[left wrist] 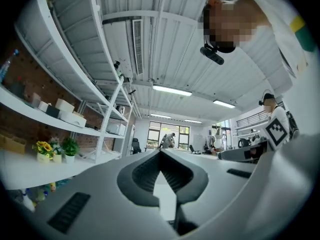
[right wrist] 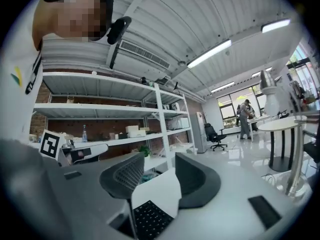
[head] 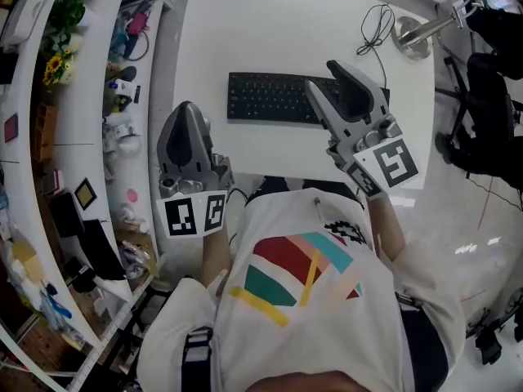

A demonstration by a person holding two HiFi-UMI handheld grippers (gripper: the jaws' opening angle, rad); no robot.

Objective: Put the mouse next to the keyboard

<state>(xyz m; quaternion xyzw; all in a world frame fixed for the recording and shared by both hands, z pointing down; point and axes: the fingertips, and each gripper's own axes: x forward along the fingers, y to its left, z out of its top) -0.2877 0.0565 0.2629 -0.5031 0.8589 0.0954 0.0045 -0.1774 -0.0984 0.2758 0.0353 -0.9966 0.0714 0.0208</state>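
Note:
A black keyboard lies across the middle of the white table. My right gripper hovers over the keyboard's right end with its jaws open and nothing between them. In the right gripper view, the keys show below the gap of the right gripper. A dark sliver beside that end of the keyboard is mostly hidden by the gripper; I cannot tell whether it is the mouse. My left gripper is at the table's near left edge, its tips together and empty.
A lamp base and a looping black cable are at the table's far right. Cluttered white shelves run along the left. A dark office chair stands to the right of the table.

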